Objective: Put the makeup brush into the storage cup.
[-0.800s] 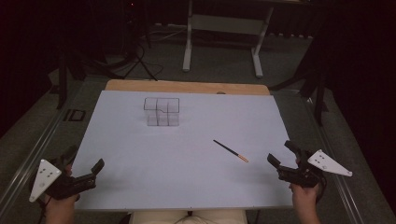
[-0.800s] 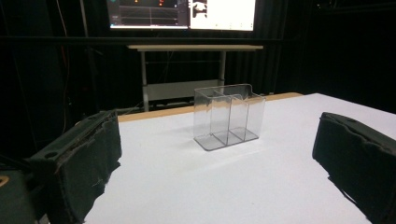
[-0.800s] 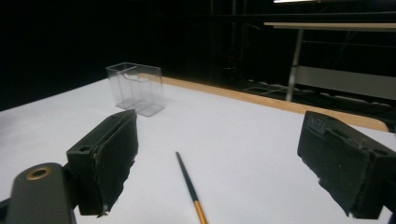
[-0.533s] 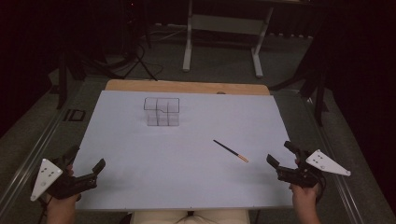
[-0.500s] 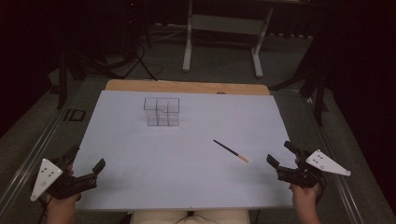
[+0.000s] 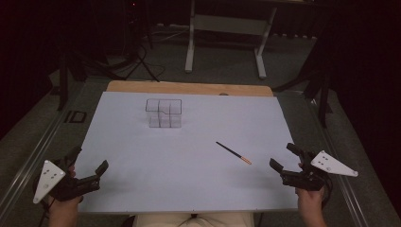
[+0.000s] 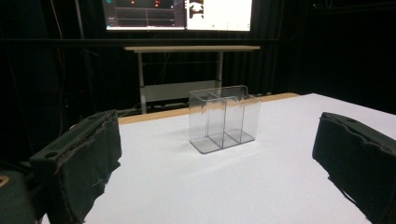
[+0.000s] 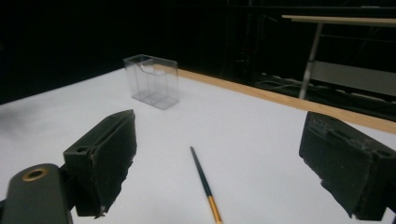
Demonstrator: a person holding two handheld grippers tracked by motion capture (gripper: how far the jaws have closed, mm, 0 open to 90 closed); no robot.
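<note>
Clear three-slot organizer (image 6: 163, 113), one brush (image 6: 233, 153); both hand-held grippers (image 6: 87, 171) (image 6: 285, 158) spread wide, empty.

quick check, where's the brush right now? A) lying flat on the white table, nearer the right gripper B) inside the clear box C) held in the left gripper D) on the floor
A: the brush lies flat on the white table, apart from the clear box and just ahead of the open right gripper; the left gripper is open and holds nothing.
</note>
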